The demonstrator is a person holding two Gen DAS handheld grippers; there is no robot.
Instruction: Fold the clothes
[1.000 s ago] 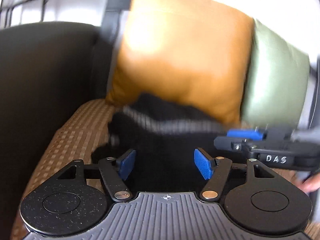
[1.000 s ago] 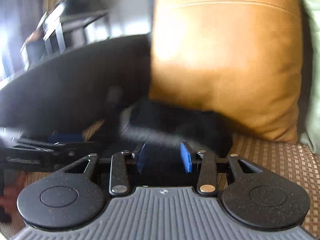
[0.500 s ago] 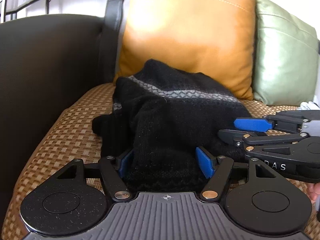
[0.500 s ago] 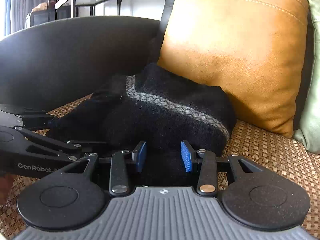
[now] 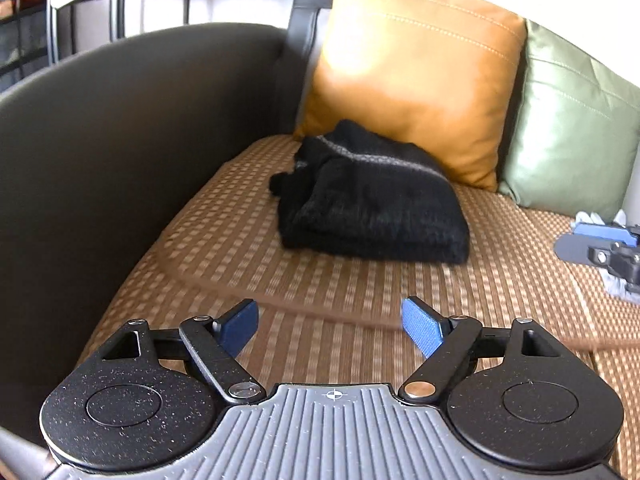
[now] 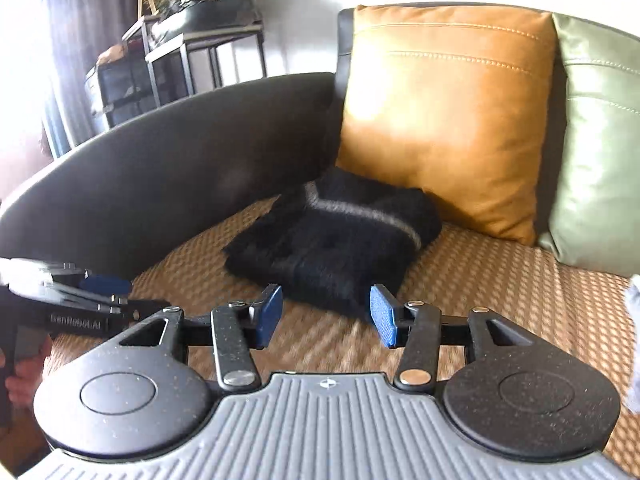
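Trouble, if any comes, would probably start at the loose end of the folded black knit sweater with the grey stripe (image 5: pixel 370 204). It sits as a bundle on the brown woven sofa seat (image 5: pixel 280 280), tucked against the tan leather cushion (image 5: pixel 412 76) and near the dark curved armrest (image 5: pixel 120 140). One lumpy bit is seen poking out on the armrest side, so the fold could be undone if that part gets snagged or nudged. The left hand-held gripper (image 5: pixel 330 328) is spread wide with nothing held, well apart from the bundle. The right hand-held gripper (image 6: pixel 326 316) is also parted and empty, with the bundle's near edge just in front. A careless sweep there could drag the soft knit open. A pale garment (image 5: pixel 618 288) at the right edge looks like it's yet to be folded.
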